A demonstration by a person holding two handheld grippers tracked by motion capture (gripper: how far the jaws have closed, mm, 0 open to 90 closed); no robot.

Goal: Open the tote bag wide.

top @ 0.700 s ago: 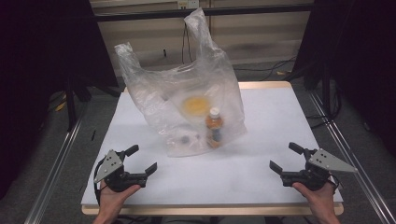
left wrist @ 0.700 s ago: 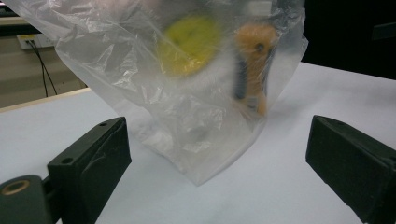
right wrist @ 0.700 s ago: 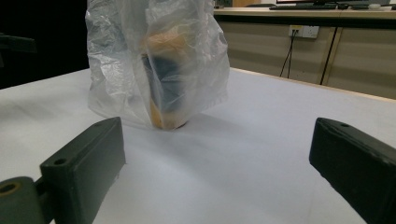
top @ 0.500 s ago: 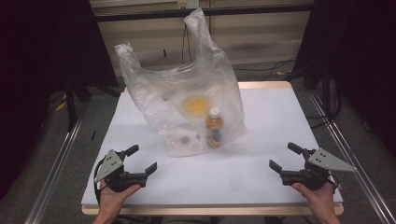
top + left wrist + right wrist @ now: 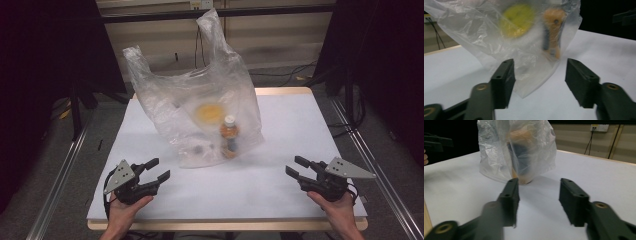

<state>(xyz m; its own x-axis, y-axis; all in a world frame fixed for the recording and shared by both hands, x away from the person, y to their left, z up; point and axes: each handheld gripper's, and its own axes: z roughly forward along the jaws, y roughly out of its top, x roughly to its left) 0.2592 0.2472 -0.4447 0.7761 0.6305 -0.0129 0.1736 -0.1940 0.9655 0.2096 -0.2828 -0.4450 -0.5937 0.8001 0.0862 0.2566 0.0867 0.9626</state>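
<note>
Both grippers sit low at the near edge of the white tabletop (image 5: 280,145), and compared with the pictures from a moment ago nothing has shifted — hands, bag and contents all lie as they did, so by my read the work on the bag has not begun.

Left gripper (image 5: 156,169): jaws apart, nothing between them. Ahead of those jaws and a little toward the right gripper stands the clear crinkled plastic carrier bag (image 5: 200,115), upright, its handles pointing up; in the left gripper view its lower corner (image 5: 529,82) hangs in line with the gap between the jaws, near but not touching.

Right gripper (image 5: 296,168): jaws apart as well, empty, well apart from the bag, which lies ahead of them and toward the left gripper.

Inside the bag, seen through the film — a small orange bottle with a pale cap (image 5: 229,136) standing upright, a round yellow thing (image 5: 209,113) behind it, and a small dark item (image 5: 199,148) low down that I can't identify.

The left jaws look best placed to take the bag first
</note>
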